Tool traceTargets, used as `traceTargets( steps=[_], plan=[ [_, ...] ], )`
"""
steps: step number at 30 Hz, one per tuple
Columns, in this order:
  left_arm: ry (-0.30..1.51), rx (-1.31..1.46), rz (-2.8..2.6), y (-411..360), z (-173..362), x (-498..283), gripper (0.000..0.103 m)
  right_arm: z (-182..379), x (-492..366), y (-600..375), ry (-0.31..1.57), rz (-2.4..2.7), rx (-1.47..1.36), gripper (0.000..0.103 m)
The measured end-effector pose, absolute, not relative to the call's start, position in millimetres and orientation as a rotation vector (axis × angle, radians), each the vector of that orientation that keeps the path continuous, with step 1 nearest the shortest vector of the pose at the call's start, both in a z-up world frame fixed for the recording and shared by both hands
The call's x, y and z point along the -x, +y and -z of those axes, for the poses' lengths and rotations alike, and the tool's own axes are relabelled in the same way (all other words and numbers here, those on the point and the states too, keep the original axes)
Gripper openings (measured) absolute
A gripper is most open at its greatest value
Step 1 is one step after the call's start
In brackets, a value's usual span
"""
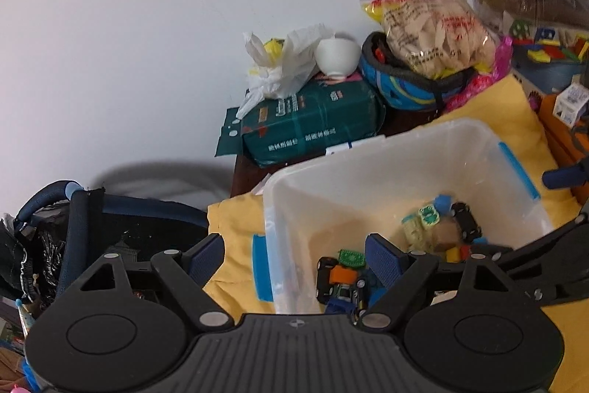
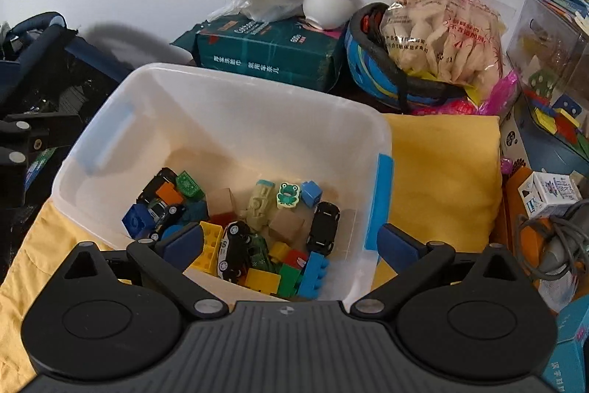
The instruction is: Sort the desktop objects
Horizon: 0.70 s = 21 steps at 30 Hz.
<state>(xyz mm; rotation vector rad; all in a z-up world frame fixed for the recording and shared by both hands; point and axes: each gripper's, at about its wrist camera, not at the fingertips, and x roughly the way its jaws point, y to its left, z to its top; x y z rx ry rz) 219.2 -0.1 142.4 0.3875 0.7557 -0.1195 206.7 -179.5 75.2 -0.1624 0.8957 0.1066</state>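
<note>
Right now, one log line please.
left gripper: open, empty | right gripper: open, empty | bin: toys inside | cloth: under bin

black ribbed gripper bodies, silver pivot screws, blue-padded fingers (image 2: 399, 242), round black discs

bin (image 2: 228, 105): translucent frosted plastic, smooth
cloth (image 2: 441, 172): yellow fabric, matt, lightly creased
bricks (image 2: 265, 279): glossy hard plastic
snack bag (image 2: 441, 35): clear shiny film
bowl (image 1: 337, 56): white, matt
</note>
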Motion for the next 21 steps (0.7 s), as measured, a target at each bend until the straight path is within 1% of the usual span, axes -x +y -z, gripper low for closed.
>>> traceTargets(
  steps=[4, 11, 21],
  plan=[
    [0.791, -0.382, 0.124, 2.2, -136.5, -222.6, 0.086, -72.9, -209.1, -177.3, 0.913, -0.087, 0.175, 0.103],
    [0.781, -0.393, 0.13, -0.8, -135.6, -225.2, 0.086, -74.0, -210.4, -171.7, 0.909, -0.09, 0.211, 0.103],
    [0.764, -0.386, 0.142, -2.6, -135.1, -223.7, 0.086, -73.0, -209.4, -171.4, 0.916, -0.088, 0.191, 0.103]
  ],
)
